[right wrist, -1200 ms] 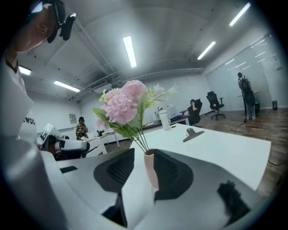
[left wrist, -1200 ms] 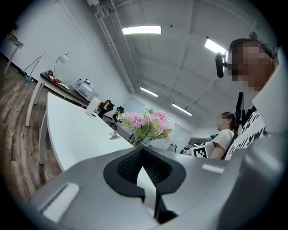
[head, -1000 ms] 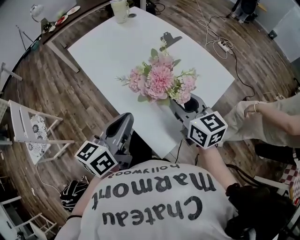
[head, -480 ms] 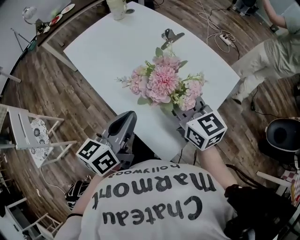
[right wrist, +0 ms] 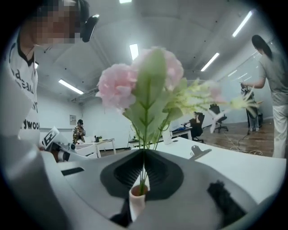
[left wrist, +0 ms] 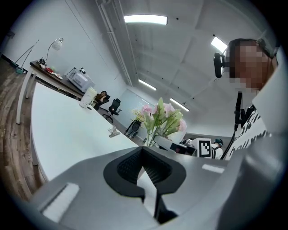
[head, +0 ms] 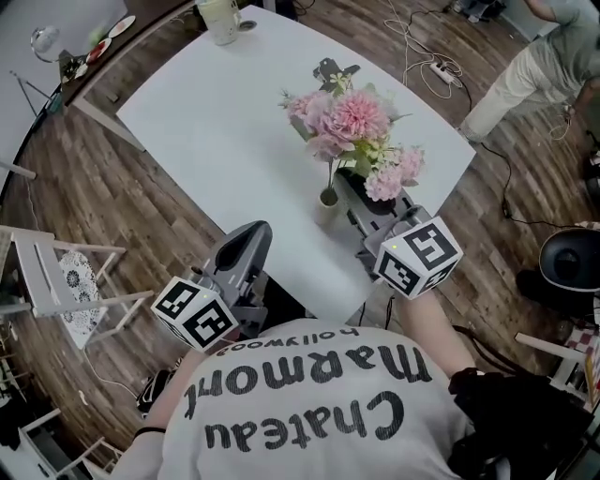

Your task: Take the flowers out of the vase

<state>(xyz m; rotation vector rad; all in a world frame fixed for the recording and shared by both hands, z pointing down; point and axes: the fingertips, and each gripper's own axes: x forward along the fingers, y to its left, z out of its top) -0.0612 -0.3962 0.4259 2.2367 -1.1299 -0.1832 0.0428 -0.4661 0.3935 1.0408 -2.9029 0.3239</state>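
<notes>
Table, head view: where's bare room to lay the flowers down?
Biggest free patch: the white table between the mug at the far corner, the flowers and the near edge by the left hand-held gripper. Crowded: the right side, with the clip, the vase and the right hand-held gripper, its jaws just closed on the flowers.

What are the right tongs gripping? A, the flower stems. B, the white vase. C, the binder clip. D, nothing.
A: the right gripper view shows the right tongs, just closed, clamped on the flower stems above the white vase.
</notes>
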